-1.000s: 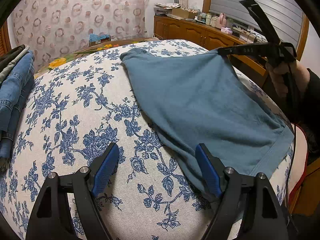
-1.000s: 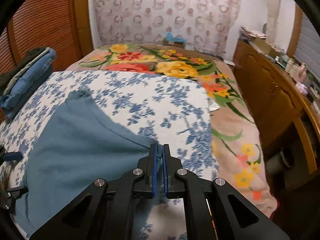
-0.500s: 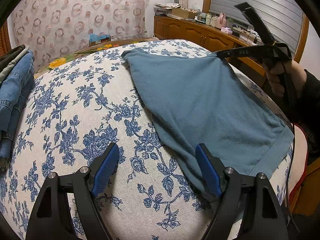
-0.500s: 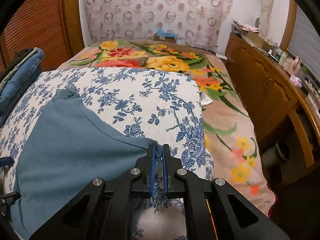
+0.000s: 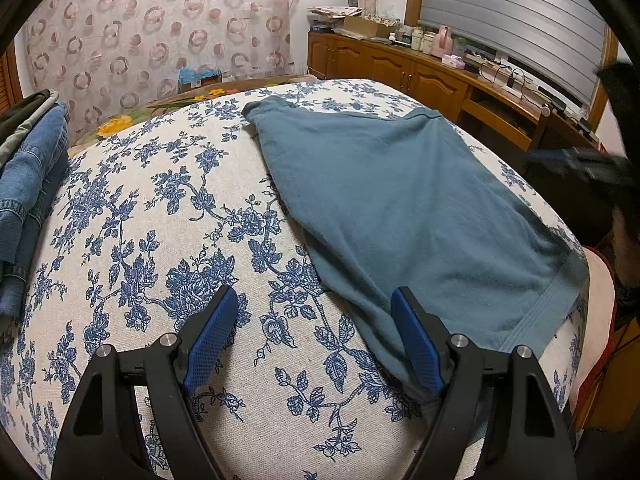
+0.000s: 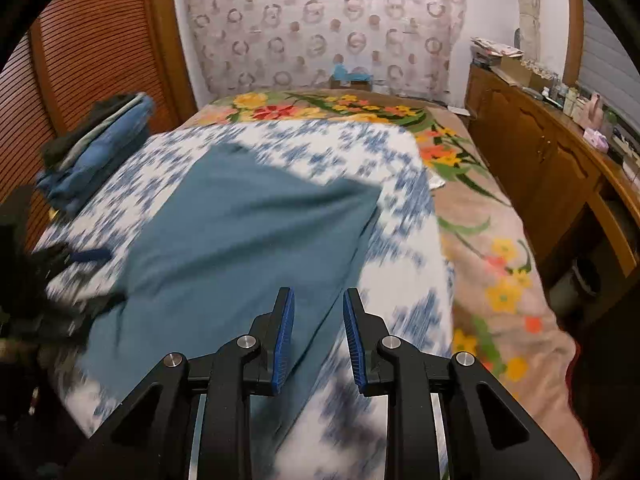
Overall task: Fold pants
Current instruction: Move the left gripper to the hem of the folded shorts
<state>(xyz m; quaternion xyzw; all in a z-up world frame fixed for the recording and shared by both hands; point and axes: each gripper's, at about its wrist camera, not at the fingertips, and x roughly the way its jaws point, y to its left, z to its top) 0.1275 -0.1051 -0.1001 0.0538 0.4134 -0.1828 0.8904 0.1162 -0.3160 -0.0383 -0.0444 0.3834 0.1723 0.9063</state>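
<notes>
Two hand-held grippers are in use. The left hand-held gripper (image 5: 312,340) has its jaws wide apart, hovering over the near edge of the teal pants (image 5: 400,200); no fabric is pinched between the pads. The right hand-held gripper (image 6: 316,336) has its jaws opening, with a narrow gap and nothing gripped; the pants (image 6: 240,248) lie below and beyond it. The pants are spread flat on the blue-flowered bed cover (image 5: 160,220), waistband toward the near right edge. A stack of folded jeans (image 5: 28,184) sits at the left side of the bed.
</notes>
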